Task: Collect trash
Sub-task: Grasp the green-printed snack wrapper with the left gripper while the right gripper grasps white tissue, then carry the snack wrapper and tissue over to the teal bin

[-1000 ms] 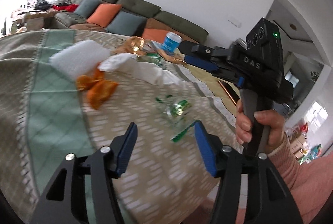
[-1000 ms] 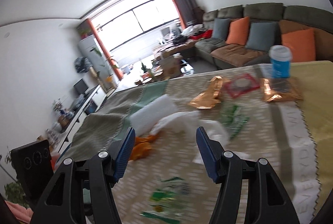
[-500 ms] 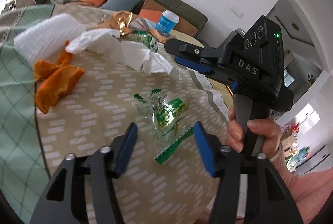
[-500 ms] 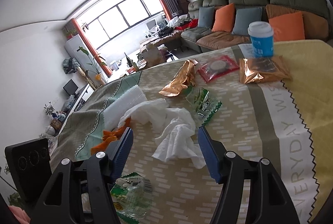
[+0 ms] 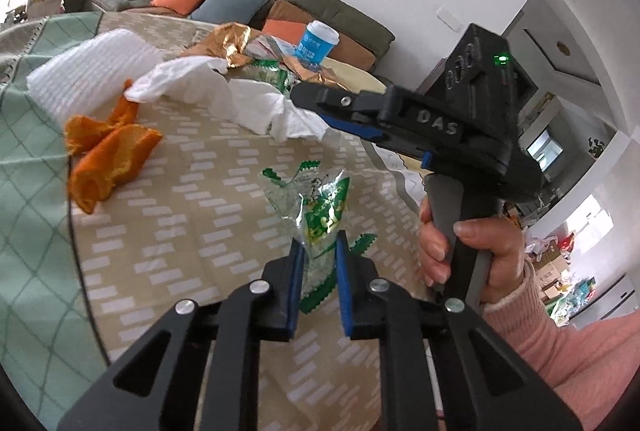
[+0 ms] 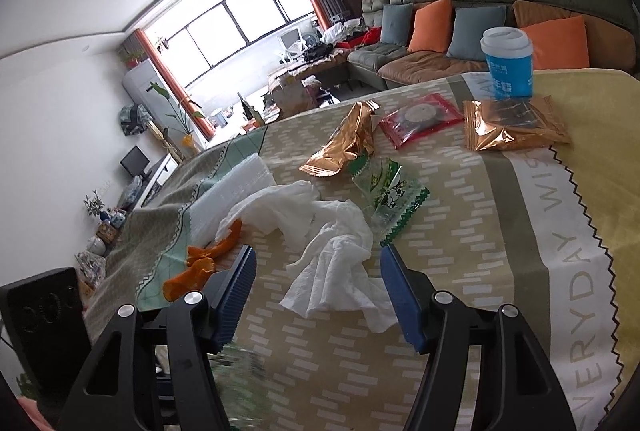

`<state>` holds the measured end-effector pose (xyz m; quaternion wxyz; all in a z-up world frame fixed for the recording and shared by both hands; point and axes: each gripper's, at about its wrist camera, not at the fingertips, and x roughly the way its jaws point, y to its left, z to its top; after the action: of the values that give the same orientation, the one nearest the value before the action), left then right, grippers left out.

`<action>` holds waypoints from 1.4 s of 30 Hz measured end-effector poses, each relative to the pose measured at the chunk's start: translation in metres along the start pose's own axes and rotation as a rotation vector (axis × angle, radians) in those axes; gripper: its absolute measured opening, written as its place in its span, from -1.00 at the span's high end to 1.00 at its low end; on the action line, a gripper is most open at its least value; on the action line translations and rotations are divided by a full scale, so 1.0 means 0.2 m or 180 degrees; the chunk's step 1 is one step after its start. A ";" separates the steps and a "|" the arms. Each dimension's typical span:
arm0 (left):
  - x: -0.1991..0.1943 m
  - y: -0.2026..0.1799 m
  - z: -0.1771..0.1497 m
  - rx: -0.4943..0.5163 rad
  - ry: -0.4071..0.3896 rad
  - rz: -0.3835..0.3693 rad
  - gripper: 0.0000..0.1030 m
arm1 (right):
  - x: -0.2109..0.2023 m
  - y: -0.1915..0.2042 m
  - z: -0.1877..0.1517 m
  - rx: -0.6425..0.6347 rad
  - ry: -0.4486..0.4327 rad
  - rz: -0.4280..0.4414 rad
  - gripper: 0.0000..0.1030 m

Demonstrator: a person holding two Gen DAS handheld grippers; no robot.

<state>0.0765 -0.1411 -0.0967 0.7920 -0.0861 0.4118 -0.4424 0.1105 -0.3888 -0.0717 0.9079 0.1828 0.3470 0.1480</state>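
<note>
Left claw, wide apart a second ago, is now closing on the green-and-clear wrapper, which sits between its blue pads at the near edge of the surface; judging by that, the first piece of trash is about to be secured for lifting. Right claw stays spread with nothing pinched, and has dropped closer over the crumpled tissue lying between its fingers. At 3 o'clock, the tablecloth reads "EVERYDAY WIS…"; at 1 o'clock stands a blue cup whose print is unreadable. "DAS" marks the right claw's body.
</note>
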 end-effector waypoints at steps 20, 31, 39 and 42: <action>-0.42 0.18 -0.05 -0.0212 -0.0449 0.0359 0.68 | -0.10 0.02 -0.01 0.0091 -0.0061 0.0021 0.83; -0.66 0.28 -0.11 -0.0351 -0.0685 0.0542 0.68 | -0.29 0.23 0.02 -0.0154 -0.0367 0.0196 0.83; -0.84 0.36 -0.17 -0.0491 -0.0872 0.0743 0.68 | -0.20 0.52 0.02 -0.0514 -0.0262 0.0642 0.83; -0.92 0.38 -0.21 -0.0539 -0.0948 0.0838 0.68 | -0.14 0.64 0.00 -0.0629 -0.0162 0.0848 0.83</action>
<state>0.0445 0.0551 -0.0557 0.8850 -0.1622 0.3336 -0.2813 0.0731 -0.2860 -0.0007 0.9023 0.1408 0.2804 0.2958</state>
